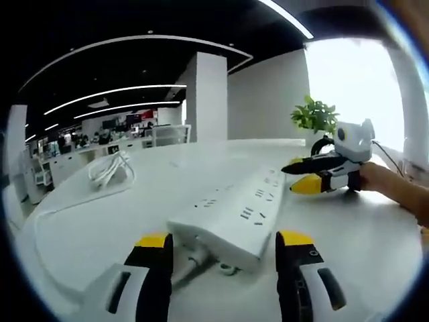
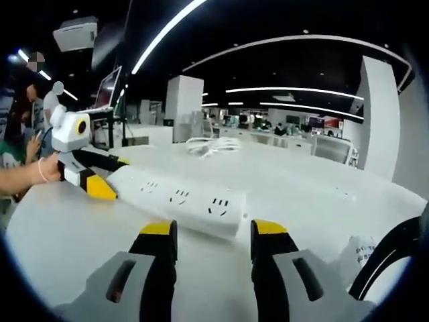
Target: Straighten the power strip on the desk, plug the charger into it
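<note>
We had both grippers, left (image 1: 223,243) and right (image 2: 211,231), released at opposite ends of the long white plastic power strip (image 1: 236,209); an uneven squeeze could skew it across the frame centre.

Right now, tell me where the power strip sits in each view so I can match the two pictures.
Left gripper view: power strip runs from centre toward upper right, its corded end just beyond the left hand-held gripper.
Right gripper view: it lies left of centre, its near end just above the right hand-held gripper.
Shared landmark: the coiled white cable, behind the strip in both.
</note>
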`<state>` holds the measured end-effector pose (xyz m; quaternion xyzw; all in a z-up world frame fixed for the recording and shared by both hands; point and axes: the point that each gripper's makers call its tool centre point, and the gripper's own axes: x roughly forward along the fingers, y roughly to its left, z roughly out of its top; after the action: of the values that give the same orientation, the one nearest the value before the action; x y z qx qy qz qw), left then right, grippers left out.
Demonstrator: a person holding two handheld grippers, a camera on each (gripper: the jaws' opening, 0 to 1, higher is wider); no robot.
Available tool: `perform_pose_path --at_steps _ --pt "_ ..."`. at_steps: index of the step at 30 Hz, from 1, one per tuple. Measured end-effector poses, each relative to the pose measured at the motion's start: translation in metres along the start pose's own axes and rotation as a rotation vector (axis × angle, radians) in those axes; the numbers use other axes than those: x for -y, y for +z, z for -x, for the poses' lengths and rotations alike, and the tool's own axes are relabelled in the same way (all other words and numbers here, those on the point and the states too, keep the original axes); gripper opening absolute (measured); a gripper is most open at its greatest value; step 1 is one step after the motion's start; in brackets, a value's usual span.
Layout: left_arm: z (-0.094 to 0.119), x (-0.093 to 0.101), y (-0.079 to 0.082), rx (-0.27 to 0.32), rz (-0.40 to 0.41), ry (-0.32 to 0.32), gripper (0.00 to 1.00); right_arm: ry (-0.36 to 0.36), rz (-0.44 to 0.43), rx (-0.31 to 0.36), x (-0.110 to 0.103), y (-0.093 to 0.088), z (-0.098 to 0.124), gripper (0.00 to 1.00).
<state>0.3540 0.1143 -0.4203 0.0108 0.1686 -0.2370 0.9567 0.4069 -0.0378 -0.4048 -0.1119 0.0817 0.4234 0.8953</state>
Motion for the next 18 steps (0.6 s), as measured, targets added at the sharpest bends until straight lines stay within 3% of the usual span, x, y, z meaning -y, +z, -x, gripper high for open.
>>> perform_pose_path --at_steps 18 --pt "0.0014 -0.0046 -0.002 0.009 -0.007 0.006 0.6 -0.007 0.019 -0.016 0.0049 -0.0018 -0.0079 0.29"
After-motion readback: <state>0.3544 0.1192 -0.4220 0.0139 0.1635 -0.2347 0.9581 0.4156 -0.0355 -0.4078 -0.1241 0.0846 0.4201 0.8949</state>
